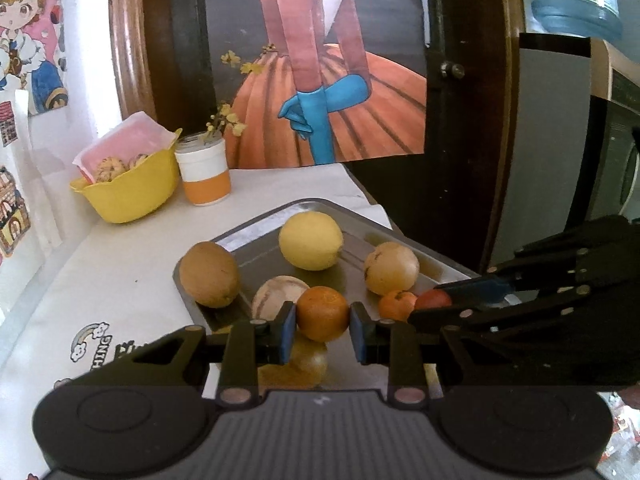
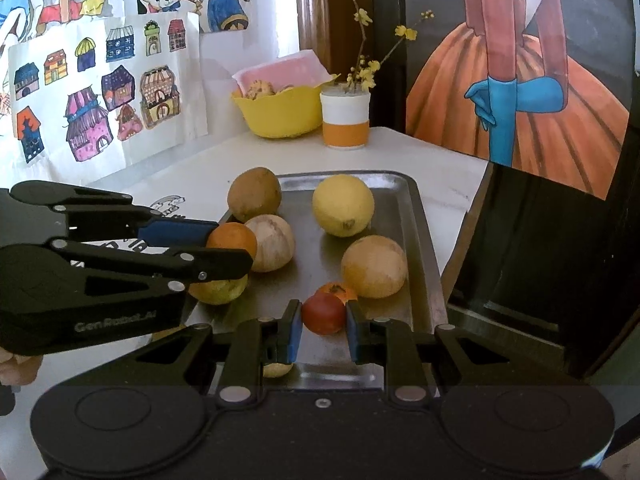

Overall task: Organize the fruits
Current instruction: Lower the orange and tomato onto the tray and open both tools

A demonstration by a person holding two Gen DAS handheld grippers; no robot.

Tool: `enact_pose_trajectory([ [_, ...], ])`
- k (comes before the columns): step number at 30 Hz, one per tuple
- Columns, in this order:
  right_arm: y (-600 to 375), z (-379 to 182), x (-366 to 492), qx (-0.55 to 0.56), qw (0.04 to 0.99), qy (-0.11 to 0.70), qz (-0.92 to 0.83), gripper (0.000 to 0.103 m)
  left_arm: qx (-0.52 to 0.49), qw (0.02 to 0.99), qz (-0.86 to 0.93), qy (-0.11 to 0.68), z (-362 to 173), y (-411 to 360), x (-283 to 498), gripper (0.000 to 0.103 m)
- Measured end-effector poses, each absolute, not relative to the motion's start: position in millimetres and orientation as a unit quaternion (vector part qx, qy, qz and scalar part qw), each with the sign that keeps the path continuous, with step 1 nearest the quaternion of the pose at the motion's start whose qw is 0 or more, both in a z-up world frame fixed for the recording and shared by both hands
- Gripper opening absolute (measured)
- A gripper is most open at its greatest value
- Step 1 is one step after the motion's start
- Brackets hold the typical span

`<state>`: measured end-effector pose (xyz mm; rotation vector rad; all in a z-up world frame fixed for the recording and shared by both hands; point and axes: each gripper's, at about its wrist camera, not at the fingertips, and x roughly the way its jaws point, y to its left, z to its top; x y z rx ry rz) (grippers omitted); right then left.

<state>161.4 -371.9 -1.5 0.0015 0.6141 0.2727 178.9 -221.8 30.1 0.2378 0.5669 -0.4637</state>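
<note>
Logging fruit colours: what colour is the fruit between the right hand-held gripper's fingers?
Dark red fruit, clearest in the right wrist view.

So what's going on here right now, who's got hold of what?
A person is working a metal tray of fruit with two handheld tools. The left tool has its pads on either side of an orange at the tray's left side, touching or nearly so. The right tool brackets a small red fruit near the front edge. A lemon and the other fruits lie loose on the tray. Nothing looks clearly lifted yet.
</note>
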Motion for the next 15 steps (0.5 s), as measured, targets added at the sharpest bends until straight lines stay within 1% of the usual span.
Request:
enact_pose_trajectory([
  [9, -374.6, -7.0, 154.9, 0.013, 0.944, 0.304, 0.126, 0.026, 0.119, 0.917, -0.249, 0.289, 25.5, -222.4, 170.7, 0.032],
  [12, -375.2, -6.9, 152.2, 0.017, 0.946, 0.301, 0.12, 0.03, 0.108, 0.915, -0.251, 0.297, 25.4, -220.5, 169.9, 0.033],
  [15, -376.4, -5.7, 148.0, 0.024, 0.949, 0.295, 0.109, 0.037, 0.091, 0.913, -0.252, 0.307, 26.2, -216.0, 170.2, 0.033],
])
